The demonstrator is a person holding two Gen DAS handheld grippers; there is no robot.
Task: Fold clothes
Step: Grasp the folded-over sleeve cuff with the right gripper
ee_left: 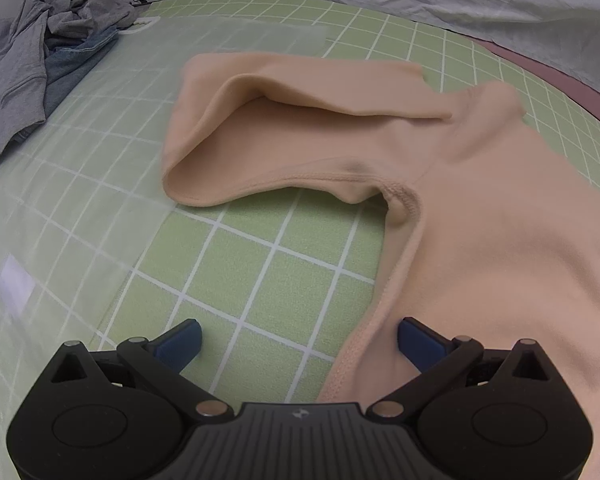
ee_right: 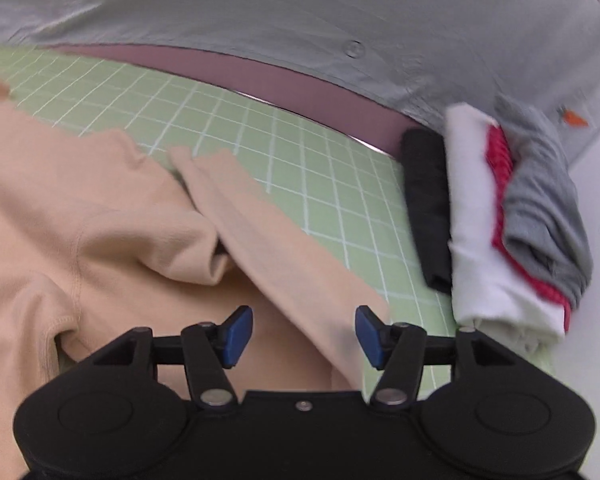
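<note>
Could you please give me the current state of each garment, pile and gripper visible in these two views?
Peach long-sleeved top: spread on the green grid mat, one sleeve folded over, unfinished.
Grey clothes pile: crumpled, unfolded.
Folded stack: black, white, red and grey items, folded.
Left gripper: jaws open, holding nothing.
Right gripper: jaws open, over a sleeve.

**Staged clothes-folding workstation, likely lab or data-collection setup**

Green cutting mat [ee_left: 260, 264] with white grid covers the work surface, mauve table edge [ee_right: 300, 92] beyond it. Pale grey wrinkled sheet [ee_right: 300, 8] hangs as backdrop. Crumpled grey garments [ee_left: 32, 60] heaped on one side, stack of folded clothes [ee_right: 500, 220] on the other. Peach shirt [ee_left: 500, 240] spread on mat. Not clearly a home.
</note>
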